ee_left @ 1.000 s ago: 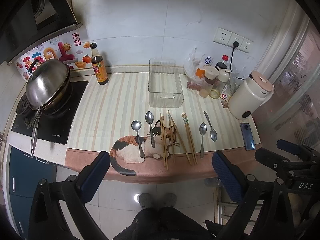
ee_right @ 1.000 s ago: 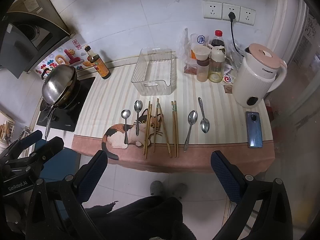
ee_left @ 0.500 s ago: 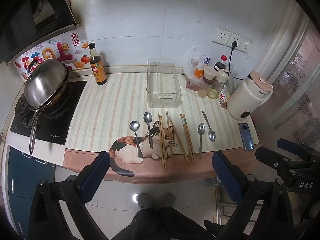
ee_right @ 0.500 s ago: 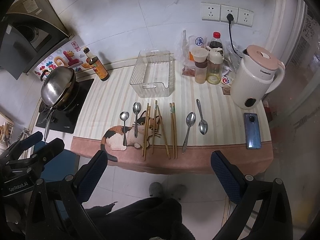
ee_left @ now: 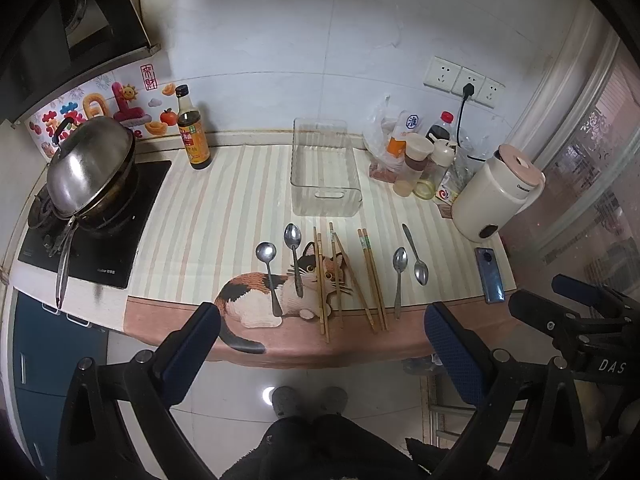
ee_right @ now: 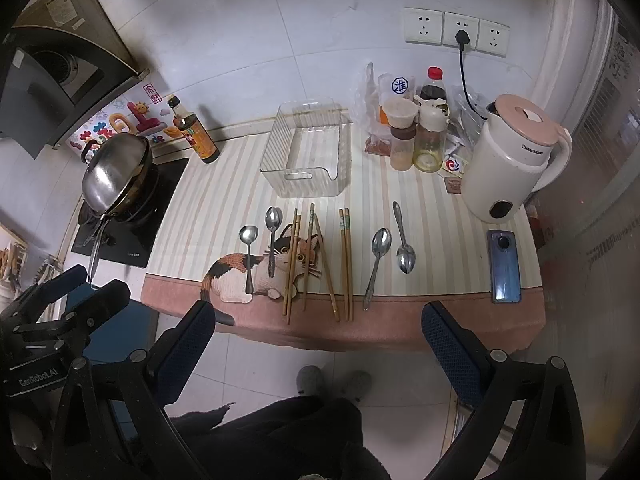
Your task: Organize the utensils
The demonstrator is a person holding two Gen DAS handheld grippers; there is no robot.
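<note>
Several metal spoons and wooden chopsticks lie on a striped cat-print mat (ee_left: 224, 216). Two spoons (ee_left: 269, 268) lie left of the chopsticks (ee_left: 320, 280), two more spoons (ee_left: 400, 272) lie right. An empty clear plastic bin (ee_left: 325, 176) stands behind them; it also shows in the right wrist view (ee_right: 308, 152), with the chopsticks (ee_right: 346, 256) and spoons (ee_right: 378, 256) in front. My left gripper (ee_left: 320, 344) is open and empty, held back from the counter's front edge. My right gripper (ee_right: 320, 340) is open and empty, likewise off the counter.
A lidded wok (ee_left: 90, 164) sits on the stove at left. A soy sauce bottle (ee_left: 192, 132) stands by the wall. Jars and bottles (ee_left: 420, 160), a white kettle (ee_left: 496, 196) and a blue phone (ee_left: 490, 276) crowd the right end. Tiled floor lies below.
Both grippers have drifted slightly; the counter sits a little lower and nearer in the views. Nothing on the counter has moved.
</note>
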